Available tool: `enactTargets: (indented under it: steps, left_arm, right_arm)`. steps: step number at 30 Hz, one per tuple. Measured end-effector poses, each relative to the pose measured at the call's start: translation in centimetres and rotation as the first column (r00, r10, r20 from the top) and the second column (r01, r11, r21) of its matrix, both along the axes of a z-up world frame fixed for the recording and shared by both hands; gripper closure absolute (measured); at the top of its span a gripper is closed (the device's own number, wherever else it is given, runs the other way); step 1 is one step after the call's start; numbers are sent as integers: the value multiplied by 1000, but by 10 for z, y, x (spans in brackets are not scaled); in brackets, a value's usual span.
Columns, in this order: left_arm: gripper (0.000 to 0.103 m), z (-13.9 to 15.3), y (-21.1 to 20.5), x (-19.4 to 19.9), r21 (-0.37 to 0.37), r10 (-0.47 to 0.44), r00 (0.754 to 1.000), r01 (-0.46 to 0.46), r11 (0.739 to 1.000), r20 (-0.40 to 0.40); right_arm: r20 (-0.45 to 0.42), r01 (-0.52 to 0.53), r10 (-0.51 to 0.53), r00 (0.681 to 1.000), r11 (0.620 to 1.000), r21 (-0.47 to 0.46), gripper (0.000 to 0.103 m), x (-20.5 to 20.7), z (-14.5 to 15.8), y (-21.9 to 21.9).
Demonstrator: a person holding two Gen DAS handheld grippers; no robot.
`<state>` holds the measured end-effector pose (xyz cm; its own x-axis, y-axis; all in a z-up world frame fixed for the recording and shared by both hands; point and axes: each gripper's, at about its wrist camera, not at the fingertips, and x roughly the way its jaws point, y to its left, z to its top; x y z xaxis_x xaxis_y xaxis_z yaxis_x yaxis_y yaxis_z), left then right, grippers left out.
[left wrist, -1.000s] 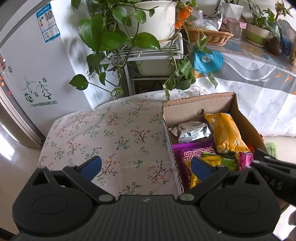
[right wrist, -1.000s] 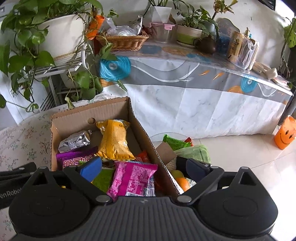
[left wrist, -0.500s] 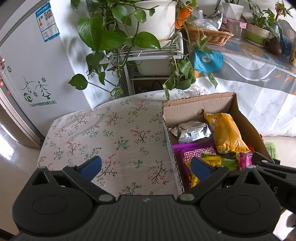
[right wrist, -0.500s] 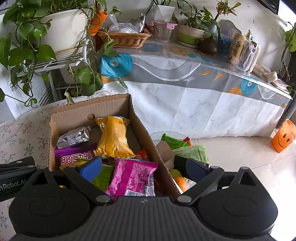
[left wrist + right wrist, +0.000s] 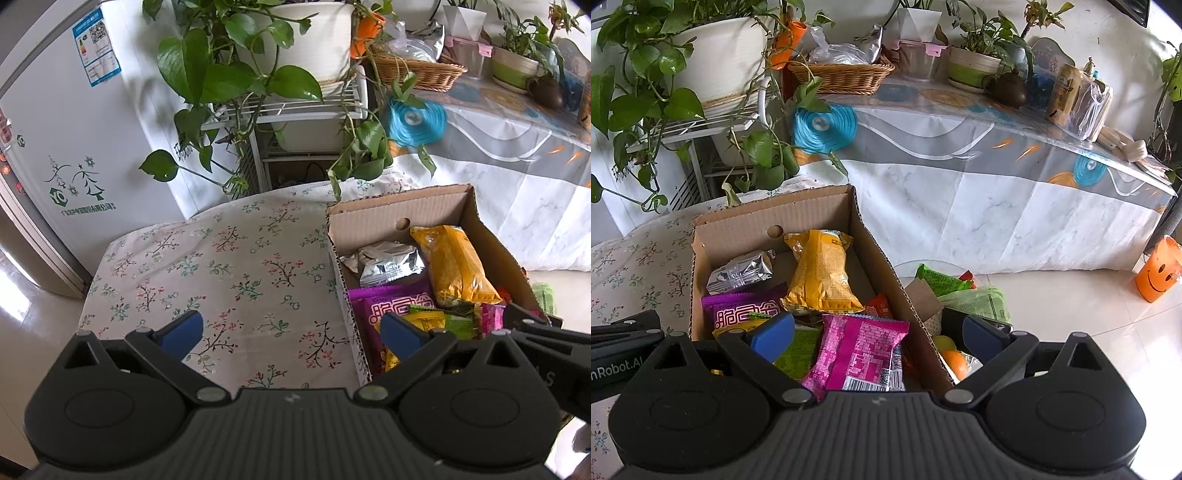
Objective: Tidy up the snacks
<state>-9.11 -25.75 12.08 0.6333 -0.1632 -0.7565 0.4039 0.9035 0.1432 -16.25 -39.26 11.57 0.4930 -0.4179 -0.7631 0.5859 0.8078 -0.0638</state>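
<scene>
Blue pads of the right gripper (image 5: 877, 338) stand wide apart and hold nothing, above the near end of the cardboard box (image 5: 879, 251). The left gripper (image 5: 291, 330) is wide open too, empty, over the floral cloth (image 5: 229, 266). I think the pink packet (image 5: 860, 354), lying nearest on top, is best taken by its middle, keeping clear of the box wall on the right.

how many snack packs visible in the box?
At least 7: silver back left, yellow bag back centre, purple left, magenta front, small yellow, green, orange. Others may lie underneath.
</scene>
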Motion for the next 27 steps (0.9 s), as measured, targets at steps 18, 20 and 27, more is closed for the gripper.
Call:
enactTargets:
  steps: [18,20,27]
  left_arm:
    - [2,0,22,1,7,30,1000,-30,1000,-1]
    - [2,-1,26,1,8,35,999,-35,999,-1]
    - [2,-1,43,0,8,51,999,-51,999,-1]
  right_arm:
    - [22,-56,56,998,998,38,3,2,-1,13]
    - [22,-65,64,998,997,42,3,2,-1,16]
    - [17,-92,92,996,995,38,3,4,-1,30]
